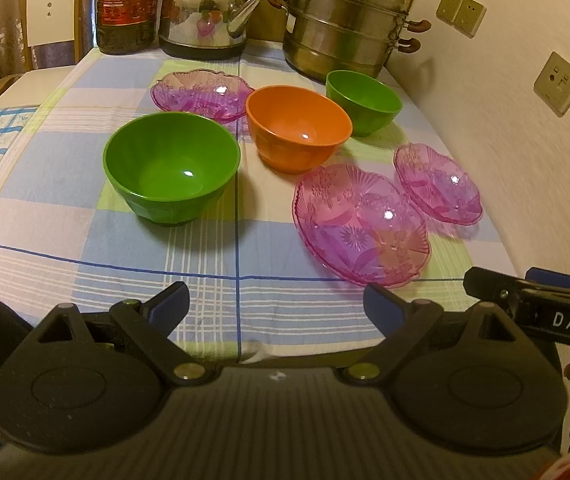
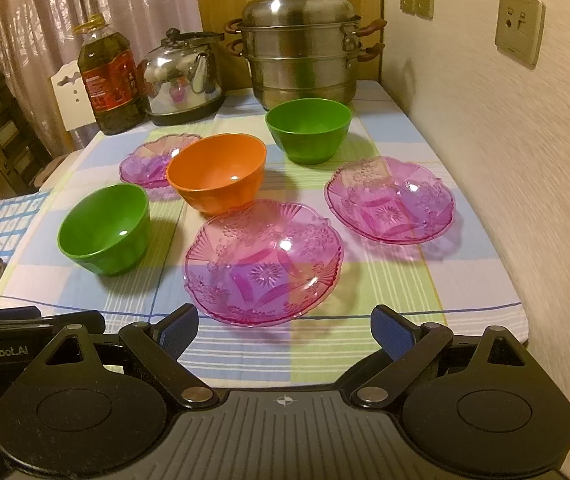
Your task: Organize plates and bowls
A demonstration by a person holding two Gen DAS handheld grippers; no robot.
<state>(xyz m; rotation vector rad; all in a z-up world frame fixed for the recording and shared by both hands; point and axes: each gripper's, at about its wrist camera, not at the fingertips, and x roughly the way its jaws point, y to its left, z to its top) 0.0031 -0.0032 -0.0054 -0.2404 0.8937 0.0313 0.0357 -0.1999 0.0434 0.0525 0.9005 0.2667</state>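
Three clear pink plates lie on the checked tablecloth: a near one (image 1: 361,224) (image 2: 263,260), a right one (image 1: 437,184) (image 2: 391,204), and a far left one (image 1: 201,94) (image 2: 153,160). A near green bowl (image 1: 171,168) (image 2: 105,228), an orange bowl (image 1: 297,128) (image 2: 217,172) and a far green bowl (image 1: 363,102) (image 2: 309,130) stand upright among them. My left gripper (image 1: 275,306) is open and empty, short of the near green bowl and near plate. My right gripper (image 2: 285,330) is open and empty, just short of the near pink plate; it also shows in the left wrist view (image 1: 533,300).
At the table's back stand an oil bottle (image 1: 127,4) (image 2: 109,80), a steel kettle (image 1: 209,12) (image 2: 183,78) and a stacked steamer pot (image 1: 345,20) (image 2: 303,48). A wall with sockets (image 2: 519,26) runs along the right. A chair (image 1: 51,12) stands beyond the far left.
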